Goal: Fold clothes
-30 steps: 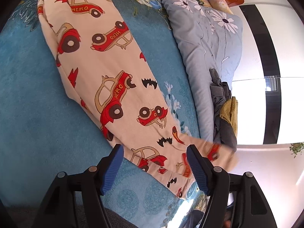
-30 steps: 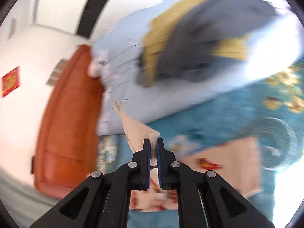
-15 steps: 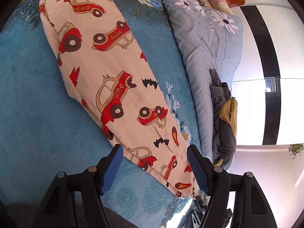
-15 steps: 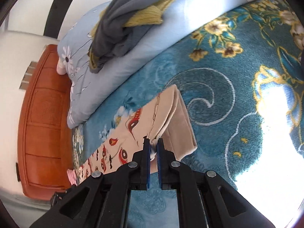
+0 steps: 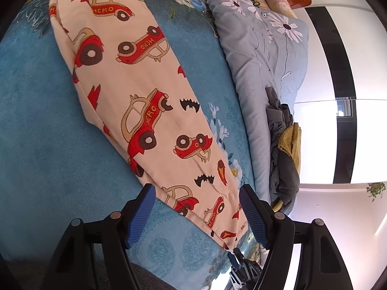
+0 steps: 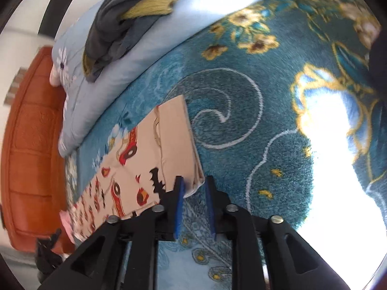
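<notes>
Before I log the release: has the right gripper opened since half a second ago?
Yes. The right gripper has parted its jaws, freeing the car-print trousers' cuff, which lies flat on the blue floral blanket.

Grey quilt (image 5: 263, 55) beside orange headboard (image 6: 29, 145) on blue blanket (image 5: 36, 133).

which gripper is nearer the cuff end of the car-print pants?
Right. The right gripper is open with the cuff corner of the car-print pants between its fingers. The left gripper is open, above the leg short of the cuff.
</notes>
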A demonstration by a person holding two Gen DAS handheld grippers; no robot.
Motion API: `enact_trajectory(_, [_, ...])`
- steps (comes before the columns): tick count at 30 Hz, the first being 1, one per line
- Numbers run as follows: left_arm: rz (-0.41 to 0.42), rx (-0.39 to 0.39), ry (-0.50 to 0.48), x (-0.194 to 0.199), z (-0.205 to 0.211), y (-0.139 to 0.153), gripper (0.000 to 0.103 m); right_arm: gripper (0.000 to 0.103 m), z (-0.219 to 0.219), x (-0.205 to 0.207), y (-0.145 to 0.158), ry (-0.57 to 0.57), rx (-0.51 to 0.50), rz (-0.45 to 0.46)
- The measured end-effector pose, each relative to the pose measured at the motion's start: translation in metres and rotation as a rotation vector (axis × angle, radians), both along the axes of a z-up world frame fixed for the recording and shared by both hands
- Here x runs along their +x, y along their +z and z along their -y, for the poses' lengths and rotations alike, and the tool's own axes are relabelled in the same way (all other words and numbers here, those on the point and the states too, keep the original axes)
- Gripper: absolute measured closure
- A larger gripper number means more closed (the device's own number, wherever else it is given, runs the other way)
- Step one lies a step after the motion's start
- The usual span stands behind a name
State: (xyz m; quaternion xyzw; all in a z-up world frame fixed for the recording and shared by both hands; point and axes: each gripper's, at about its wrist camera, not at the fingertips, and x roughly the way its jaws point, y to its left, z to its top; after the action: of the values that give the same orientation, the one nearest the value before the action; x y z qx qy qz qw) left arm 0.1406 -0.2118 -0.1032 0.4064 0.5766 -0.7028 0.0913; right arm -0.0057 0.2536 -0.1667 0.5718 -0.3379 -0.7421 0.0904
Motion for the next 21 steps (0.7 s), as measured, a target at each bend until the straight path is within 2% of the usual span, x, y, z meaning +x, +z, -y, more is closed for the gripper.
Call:
enact_trajectory(4, [0.004, 0.002, -0.001, -0.001, 0.0, -0.001, 0.028, 0.075, -0.013, 0.006, -0.015, -0.126, -0.129, 0.012])
enact_trajectory(7, [0.002, 0.002, -0.005, -0.002, -0.001, -0.001, 0.027, 0.075, -0.016, 0.011, -0.019, -0.172, -0.173, 0.005])
enact_trajectory(14, [0.002, 0.006, -0.007, -0.002, -0.001, -0.002, 0.027, 0.075, -0.006, 0.008, -0.027, -0.195, -0.272, -0.021])
enact_trajectory(17, [0.002, 0.007, -0.006, -0.002, -0.001, -0.002, 0.027, 0.078, 0.001, 0.004, -0.029, -0.199, -0.32, -0.005])
enact_trajectory(21, [0.0, 0.015, -0.003, -0.002, -0.001, -0.003, 0.027, 0.08, 0.008, -0.006, -0.021, -0.173, -0.333, -0.002])
